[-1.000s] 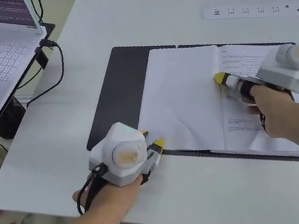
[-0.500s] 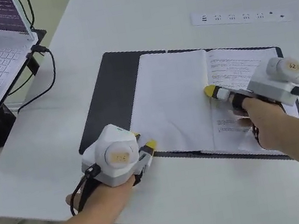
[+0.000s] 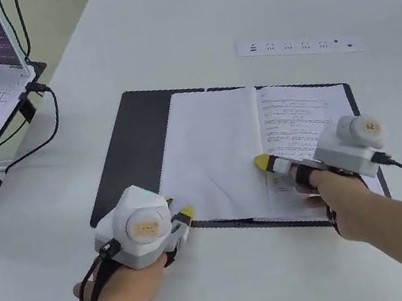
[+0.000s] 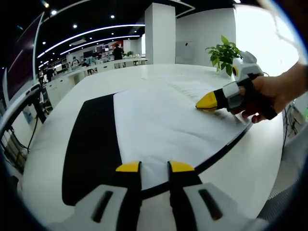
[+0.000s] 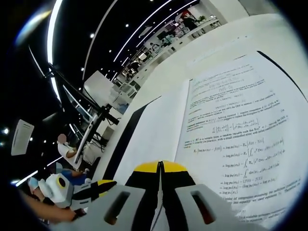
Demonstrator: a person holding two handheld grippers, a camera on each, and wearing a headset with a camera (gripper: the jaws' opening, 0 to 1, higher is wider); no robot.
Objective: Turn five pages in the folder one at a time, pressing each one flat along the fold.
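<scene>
Two grippers on open folder: right gripper, jaws together, at the fold; left gripper, jaws apart, at edge of blank page.

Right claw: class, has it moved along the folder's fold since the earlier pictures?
Yes. The right claw has slid down the fold toward the near edge of the folder.

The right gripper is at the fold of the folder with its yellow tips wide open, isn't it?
Not quite. The right gripper is at the fold of the folder, but its yellow tips are shut together, not wide open. The right gripper view shows them touching with no gap.
</scene>
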